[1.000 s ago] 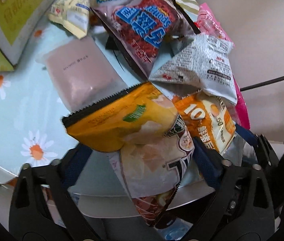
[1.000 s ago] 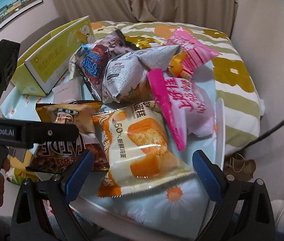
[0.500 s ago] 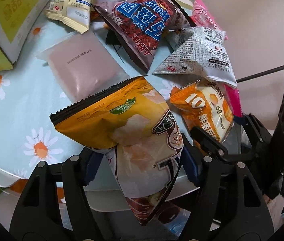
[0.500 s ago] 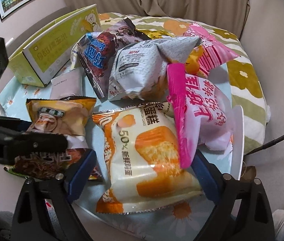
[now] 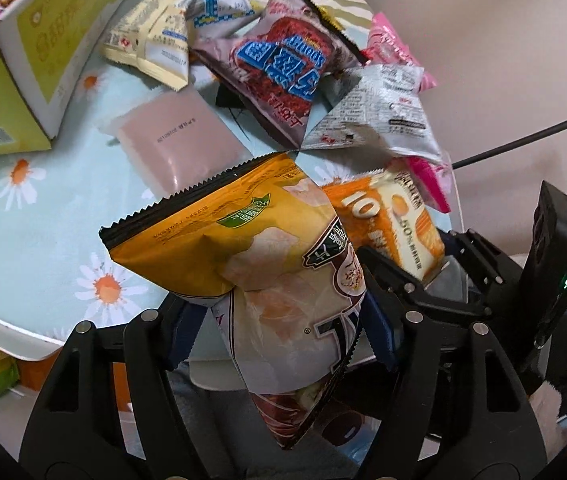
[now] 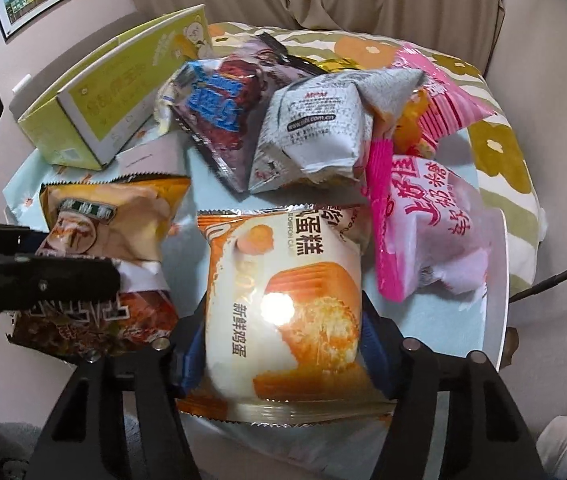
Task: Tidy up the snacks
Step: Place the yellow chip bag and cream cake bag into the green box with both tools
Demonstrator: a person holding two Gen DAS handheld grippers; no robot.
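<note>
My left gripper (image 5: 283, 332) is shut on a yellow and brown chip bag (image 5: 267, 264) at the table's near edge; the bag also shows in the right wrist view (image 6: 111, 240), pinched by the left gripper's black fingers (image 6: 63, 280). My right gripper (image 6: 279, 352) is shut on the orange and white cake packet (image 6: 287, 300), which also shows in the left wrist view (image 5: 395, 224). Both packets sit at the front of a pile of snacks on a daisy-print tablecloth (image 5: 23, 220).
Behind lie a purple bag with blue lettering (image 6: 223, 96), a grey-white packet (image 6: 315, 128), pink bags (image 6: 423, 216), a pale pink sachet (image 5: 179, 140) and a cream packet (image 5: 163, 40). A yellow-green open box (image 6: 111, 92) stands at the back left. A cushioned seat (image 6: 495, 148) lies beyond.
Both grippers have closed: the left onto the chip bag, the right onto the cake packet after moving forward over it.
</note>
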